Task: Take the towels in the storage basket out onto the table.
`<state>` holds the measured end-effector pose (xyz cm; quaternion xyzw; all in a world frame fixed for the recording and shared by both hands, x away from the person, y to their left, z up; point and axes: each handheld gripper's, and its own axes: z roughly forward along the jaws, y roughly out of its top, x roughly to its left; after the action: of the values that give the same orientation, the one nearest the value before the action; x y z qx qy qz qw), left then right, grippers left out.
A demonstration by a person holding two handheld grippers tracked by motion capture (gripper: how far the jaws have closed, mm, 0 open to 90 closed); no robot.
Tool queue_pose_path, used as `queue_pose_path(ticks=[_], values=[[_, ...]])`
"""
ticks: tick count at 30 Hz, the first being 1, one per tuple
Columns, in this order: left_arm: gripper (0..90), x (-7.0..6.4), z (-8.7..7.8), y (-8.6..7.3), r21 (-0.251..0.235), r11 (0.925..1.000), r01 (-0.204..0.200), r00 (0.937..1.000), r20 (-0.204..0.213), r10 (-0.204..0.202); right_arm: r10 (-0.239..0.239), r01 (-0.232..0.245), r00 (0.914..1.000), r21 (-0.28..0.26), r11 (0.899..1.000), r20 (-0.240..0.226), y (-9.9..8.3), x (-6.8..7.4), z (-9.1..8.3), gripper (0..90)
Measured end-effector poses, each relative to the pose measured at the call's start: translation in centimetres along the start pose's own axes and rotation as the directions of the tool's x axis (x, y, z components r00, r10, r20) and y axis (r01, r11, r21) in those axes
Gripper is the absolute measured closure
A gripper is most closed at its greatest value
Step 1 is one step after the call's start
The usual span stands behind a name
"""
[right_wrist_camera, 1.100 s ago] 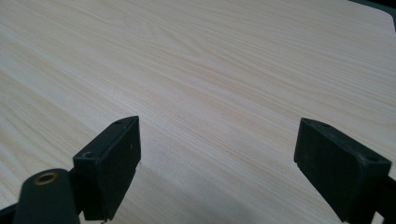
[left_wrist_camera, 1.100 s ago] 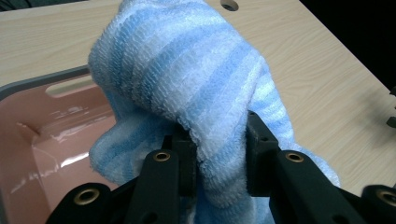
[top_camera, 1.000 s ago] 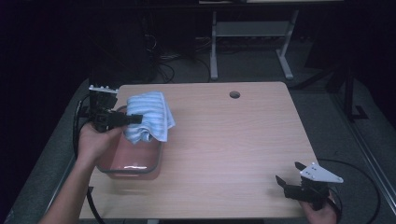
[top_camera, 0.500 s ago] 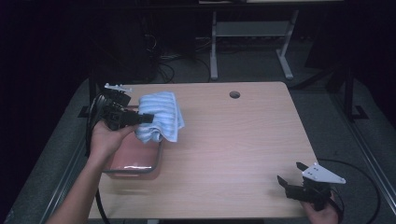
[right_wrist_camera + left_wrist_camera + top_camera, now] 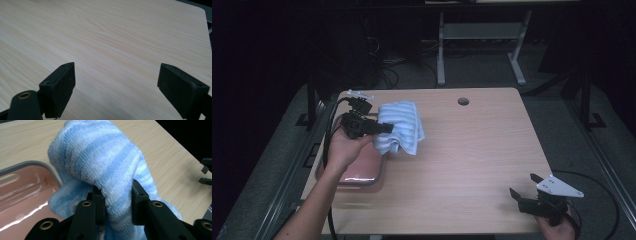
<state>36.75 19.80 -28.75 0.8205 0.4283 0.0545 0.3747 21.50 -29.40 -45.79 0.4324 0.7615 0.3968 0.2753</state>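
Broadly, the wooden table [image 5: 472,150] is what I see most of, its light top bare across the middle and right, with a small round hole [image 5: 463,101] near the far edge and dark floor beyond every side. On its left part sits a pink tray [image 5: 362,172] with a grey rim, lying close to the table's left edge and near the front; in the left gripper view its rounded corner [image 5: 37,163] comes up just beside the cloth. Above the tray's far right corner I hold a blue striped towel [image 5: 399,127], bunched and lifted off the table, hanging partly over the tray rim and partly over bare wood. My left hand-held gripper [image 5: 382,127] is clamped on a fold of that towel; in its own view the two black jaws pinch the cloth [image 5: 110,170] between them, with the rest draped over and around them. My right hand-held gripper [image 5: 527,195] sits at the front right corner of the table, near the front edge and well apart from towel and tray, with wide open wood between. In its own view the jaws stand spread with nothing between them, over plain table [image 5: 112,45].
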Motion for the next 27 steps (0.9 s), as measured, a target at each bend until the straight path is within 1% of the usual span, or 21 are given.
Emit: queue_pose_path(ticks=[1, 6, 7, 8, 9, 10, 13, 16, 17, 22, 24, 26, 27], values=[[70.2, 0.0, 0.0, 0.0, 0.000, 1.0000, 0.000, 1.0000, 0.000, 0.000, 0.000, 0.000, 1.0000, 0.000, 1.000, 0.000, 0.0, 0.0, 0.0, 14.3], [70.2, -0.7, 1.2, 0.6, 0.012, 0.9999, -0.006, 0.9999, 0.009, 0.006, 0.001, -0.001, 1.0000, -0.001, 1.000, -0.003, -0.1, -0.1, 0.0, 14.3], [70.1, -0.7, 1.2, 0.6, 0.012, 0.9999, -0.006, 0.9999, 0.009, 0.006, 0.001, -0.001, 1.0000, -0.001, 1.000, -0.003, -0.1, -0.1, 0.0, 14.3], [70.1, -1.0, 1.6, 0.8, 0.014, 0.9999, -0.007, 0.9999, 0.013, 0.006, 0.000, 0.000, 1.0000, 0.000, 1.000, -0.003, -0.1, -0.1, 0.0, 14.3], [70.1, -1.0, 1.6, 0.8, 0.014, 0.9999, -0.007, 0.9999, 0.013, 0.006, 0.000, 0.000, 1.0000, 0.000, 1.000, -0.003, -0.1, -0.1, 0.0, 14.3], [70.1, -1.3, 2.0, 1.0, 0.024, 0.9996, -0.012, 0.9998, 0.018, 0.012, 0.001, -0.001, 1.0000, 0.002, 1.000, -0.003, 0.0, 0.0, 0.0, 14.3], [70.1, -1.6, 2.5, 1.1, 0.024, 0.9996, -0.015, 0.9997, 0.021, 0.015, -0.003, 0.003, 1.0000, -0.001, 1.000, -0.005, 0.0, 0.0, 0.0, 14.3], [70.2, -2.0, 3.2, 1.3, 0.034, 0.9991, -0.026, 0.9993, 0.026, 0.026, -0.005, 0.005, 1.0000, -0.005, 1.000, -0.005, 0.0, 0.1, -0.1, 14.3], [70.1, -2.0, 3.2, 1.3, 0.034, 0.9991, -0.026, 0.9993, 0.026, 0.026, -0.005, 0.005, 1.0000, -0.005, 1.000, -0.005, 0.0, 0.1, -0.1, 14.3], [70.1, -2.9, 4.3, 1.7, 0.034, 0.9986, -0.039, 0.9987, 0.034, 0.038, -0.005, 0.005, 1.0000, -0.009, 1.000, -0.004, 0.0, 0.1, -0.3, 14.3], [70.1, -3.2, 4.8, 1.9, 0.041, 0.9980, -0.048, 0.9980, 0.042, 0.046, -0.003, 0.003, 1.0000, -0.002, 1.000, -0.008, 0.0, 0.2, -0.2, 14.3], [70.1, -3.6, 5.3, 2.0, 0.051, 0.9971, -0.056, 0.9975, 0.046, 0.054, -0.010, 0.010, 0.9999, -0.004, 1.000, -0.009, 0.0, 0.3, -0.1, 14.3], [70.1, -3.6, 5.3, 2.0, 0.051, 0.9971, -0.056, 0.9975, 0.046, 0.054, -0.012, 0.012, 0.9999, -0.005, 1.000, -0.010, 0.1, 0.3, -0.1, 14.3]])
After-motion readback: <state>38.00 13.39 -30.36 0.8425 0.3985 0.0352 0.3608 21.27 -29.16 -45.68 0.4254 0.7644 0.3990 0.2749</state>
